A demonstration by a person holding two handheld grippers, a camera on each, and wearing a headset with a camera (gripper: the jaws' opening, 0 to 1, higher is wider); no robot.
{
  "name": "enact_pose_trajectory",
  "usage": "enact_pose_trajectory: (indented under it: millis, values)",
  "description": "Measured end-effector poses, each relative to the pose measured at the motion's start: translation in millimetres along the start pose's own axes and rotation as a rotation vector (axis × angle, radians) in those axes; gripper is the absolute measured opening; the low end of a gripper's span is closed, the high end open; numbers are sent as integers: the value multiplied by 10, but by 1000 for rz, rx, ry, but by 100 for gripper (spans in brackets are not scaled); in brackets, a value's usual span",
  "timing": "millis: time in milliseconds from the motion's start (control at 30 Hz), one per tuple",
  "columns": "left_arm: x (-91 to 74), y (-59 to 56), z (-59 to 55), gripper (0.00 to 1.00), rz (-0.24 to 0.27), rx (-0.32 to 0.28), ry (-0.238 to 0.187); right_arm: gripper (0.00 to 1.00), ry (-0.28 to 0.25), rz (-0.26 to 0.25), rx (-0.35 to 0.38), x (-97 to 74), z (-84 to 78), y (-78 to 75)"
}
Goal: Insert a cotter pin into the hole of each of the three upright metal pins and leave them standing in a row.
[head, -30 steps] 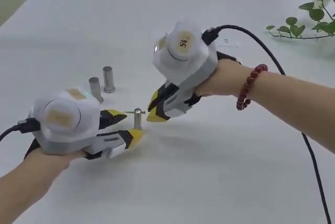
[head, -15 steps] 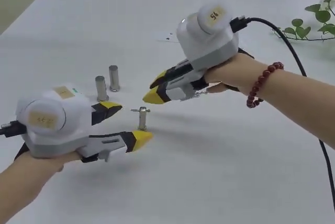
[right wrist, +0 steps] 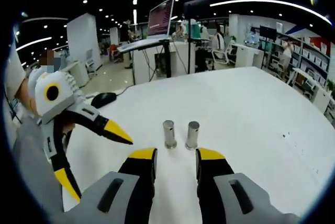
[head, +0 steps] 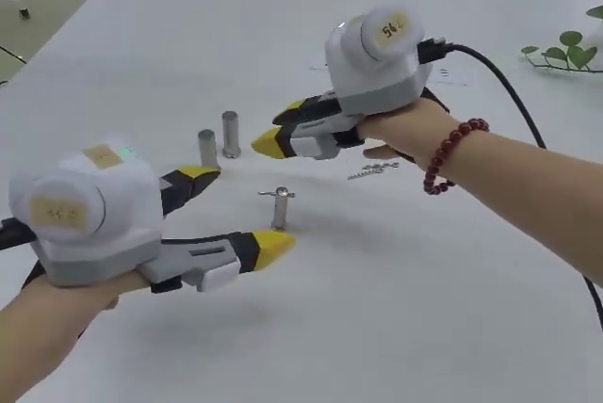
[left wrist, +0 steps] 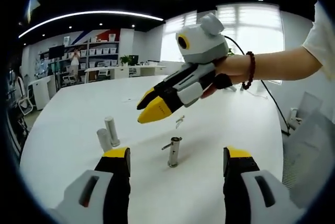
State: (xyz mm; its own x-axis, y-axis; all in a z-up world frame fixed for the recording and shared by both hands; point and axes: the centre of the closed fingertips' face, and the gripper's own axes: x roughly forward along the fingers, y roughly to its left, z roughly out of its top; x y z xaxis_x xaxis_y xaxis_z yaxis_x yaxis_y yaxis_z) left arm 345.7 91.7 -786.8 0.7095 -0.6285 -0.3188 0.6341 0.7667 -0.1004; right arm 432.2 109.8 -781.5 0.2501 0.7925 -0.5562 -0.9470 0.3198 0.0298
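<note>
A short metal pin (head: 280, 212) stands upright on the white table (head: 424, 309) with a cotter pin (head: 276, 194) through its top; it also stands in the left gripper view (left wrist: 173, 153). Two bare metal pins (head: 208, 147) (head: 231, 133) stand side by side behind it, straight ahead in the right gripper view (right wrist: 168, 133) (right wrist: 192, 134). My left gripper (head: 237, 210) (left wrist: 177, 156) is wide open, just short of the pinned one. My right gripper (head: 267, 142) (right wrist: 176, 156) hovers above and behind it, narrowly open and holding nothing. Loose cotter pins (head: 374, 170) lie under the right hand.
The right gripper's black cable (head: 509, 83) trails to the right. A green plant (head: 565, 45) sits at the far right edge. The table's left edge (head: 57, 36) runs along the floor. Desks, shelves and people stand far off in the gripper views.
My right gripper has lifted up and back off the cotter pin, leaving it in the metal pin. My left gripper's jaws have spread wider and drawn back. The camera has also shifted.
</note>
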Motion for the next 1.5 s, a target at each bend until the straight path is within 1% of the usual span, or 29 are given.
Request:
enact_pose_trajectory:
  millis: [67, 100, 200, 233, 267, 300, 367, 400, 433, 500, 600, 700, 800, 867, 1000, 1133, 1233, 1367, 1467, 1500]
  values:
    - [-25, -7, 17, 74, 4, -3, -1, 32, -7, -5, 8, 76, -11, -34]
    - [-37, -8, 28, 76, 7, -4, -5, 32, -13, -8, 10, 105, -10, -49]
    - [-69, -13, 84, 80, 12, -19, -30, 34, -34, -14, 9, 200, 0, -90]
    - [-76, -14, 102, 81, 14, -25, -37, 34, -45, -16, 1, 249, 8, -129]
    - [-77, -14, 109, 82, 14, -28, -40, 33, -72, -12, -23, 282, 48, -140]
    - [-80, -17, 120, 84, 14, -31, -43, 33, -82, -16, -32, 335, 47, -199]
    - [-84, -24, 135, 88, 13, -35, -49, 33, -79, -10, -32, 403, 46, -219]
    - [-85, -26, 136, 89, 12, -36, -49, 32, -79, -10, -35, 416, 48, -221]
    - [-87, -31, 137, 91, 12, -37, -48, 32, -77, -16, -61, 448, 52, -235]
    - [-87, -36, 132, 94, 12, -36, -44, 32, -71, -25, -52, 502, 43, -264]
    - [-86, -40, 119, 97, 17, -33, -38, 31, -79, -26, -43, 563, 36, -290]
    - [-86, -39, 98, 98, 30, -28, -29, 30, -94, -36, -56, 595, 38, -286]
    - [-77, -62, 79, 99, 34, -15, -19, 29, -100, -44, -56, 683, 32, -348]
    - [-73, -58, 73, 99, 35, -19, -16, 27, -119, -41, -35, 698, 69, -350]
    - [-73, -33, 57, 99, 48, -32, -12, 25, -124, -47, -34, 726, 67, -343]
    - [-84, -17, 17, 99, 61, -36, 2, 23, -121, -40, -23, 759, 32, -321]
    - [-94, -19, -6, 97, 63, -36, 9, 19, -129, -36, -18, 774, 25, -304]
    - [-102, -11, -13, 97, 66, -30, 10, 16, -138, -45, -14, 784, 29, -318]
    - [-107, -4, -4, 97, 68, -28, 6, 16, -143, -40, -10, 778, 29, -311]
    - [-107, -2, -4, 97, 69, -29, 5, 15, -145, -40, -4, 783, 29, -331]
